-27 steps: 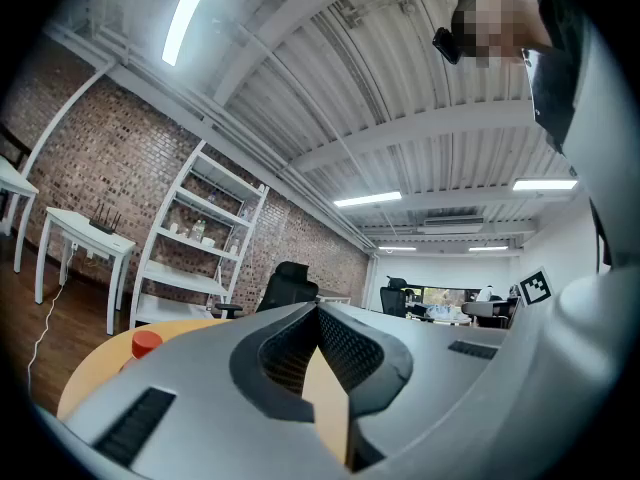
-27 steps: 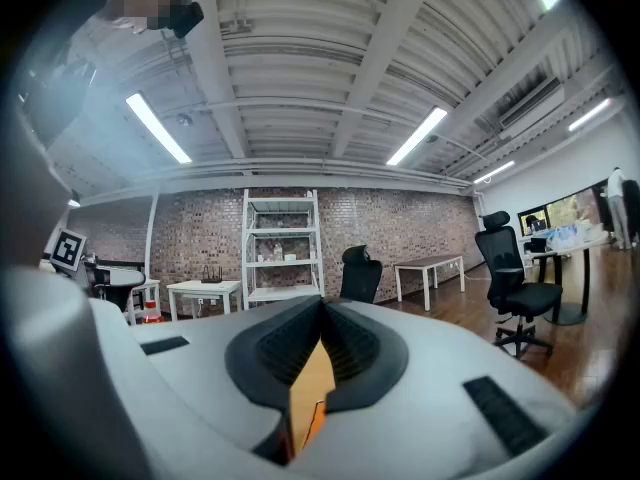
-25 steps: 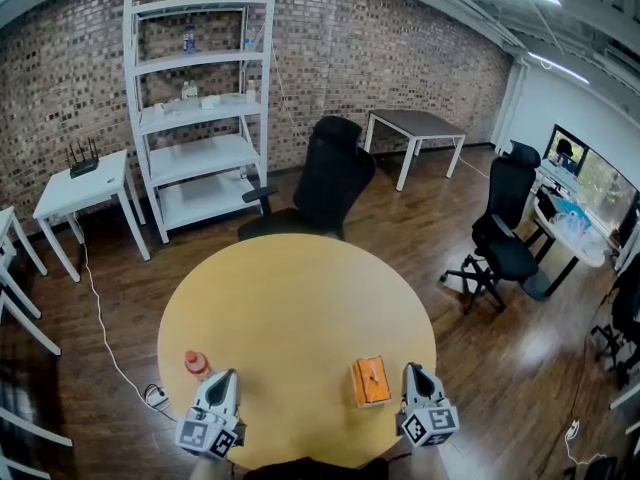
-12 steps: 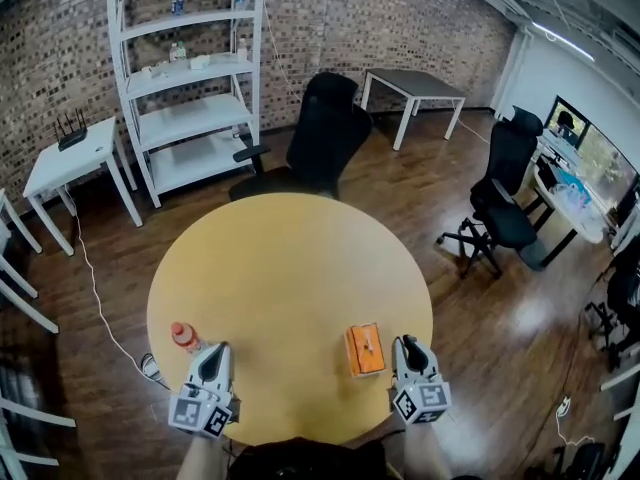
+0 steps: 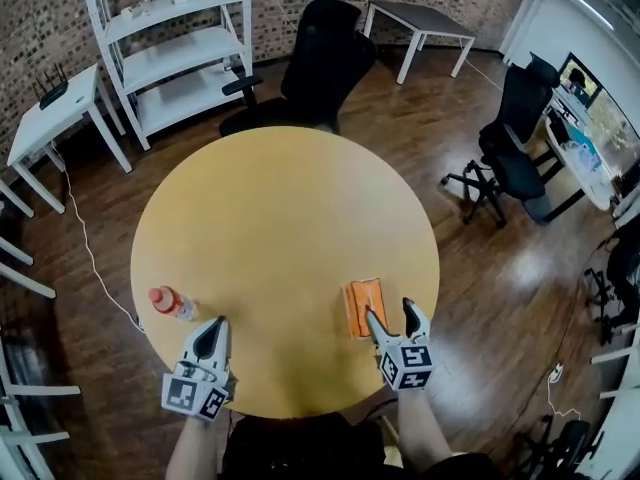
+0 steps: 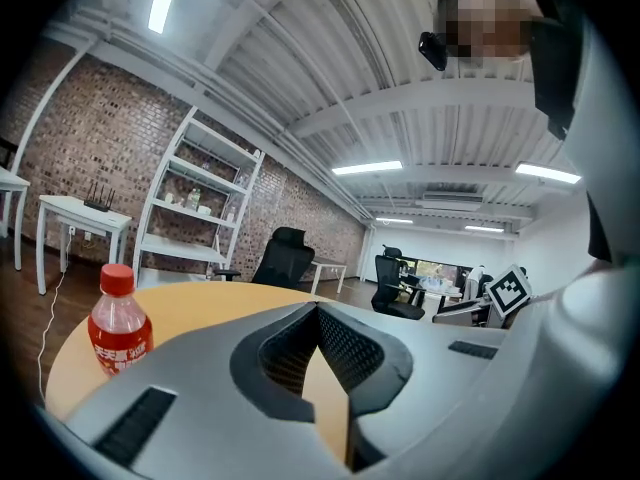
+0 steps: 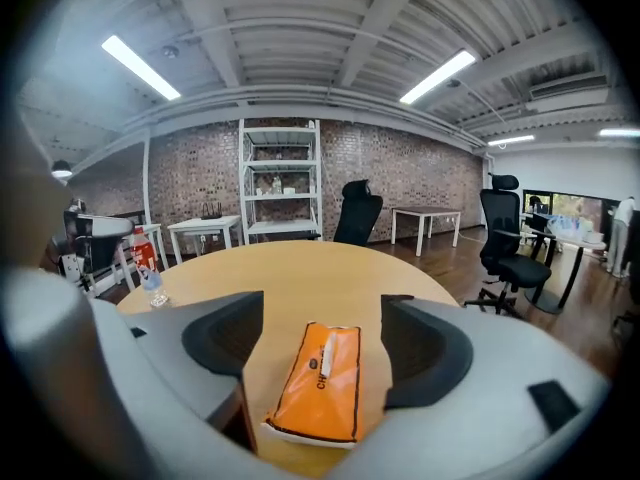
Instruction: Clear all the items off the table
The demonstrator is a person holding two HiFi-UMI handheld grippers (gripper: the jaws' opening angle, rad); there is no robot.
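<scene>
An orange tissue pack [image 5: 360,306] [image 7: 320,378] lies flat on the round yellow table [image 5: 280,218], near its front right edge. My right gripper [image 5: 389,313] [image 7: 322,328] hovers just behind it; its jaws are opening and the pack's near end lies between them, untouched by the pads. A red-capped drink bottle [image 5: 168,302] [image 6: 118,320] stands near the front left edge. My left gripper [image 5: 218,325] [image 6: 318,313] is shut and empty, to the right of and behind the bottle.
A black office chair [image 5: 325,43] stands at the table's far side and another [image 5: 515,158] to the right. White shelving [image 5: 170,48], a small white table [image 5: 50,118] and a grey table [image 5: 420,23] line the back. A cable [image 5: 90,258] runs along the floor at left.
The right jaws have gone from shut to open, and that gripper has edged left toward the tissue pack. The head view has tilted down. The left gripper stays shut.
</scene>
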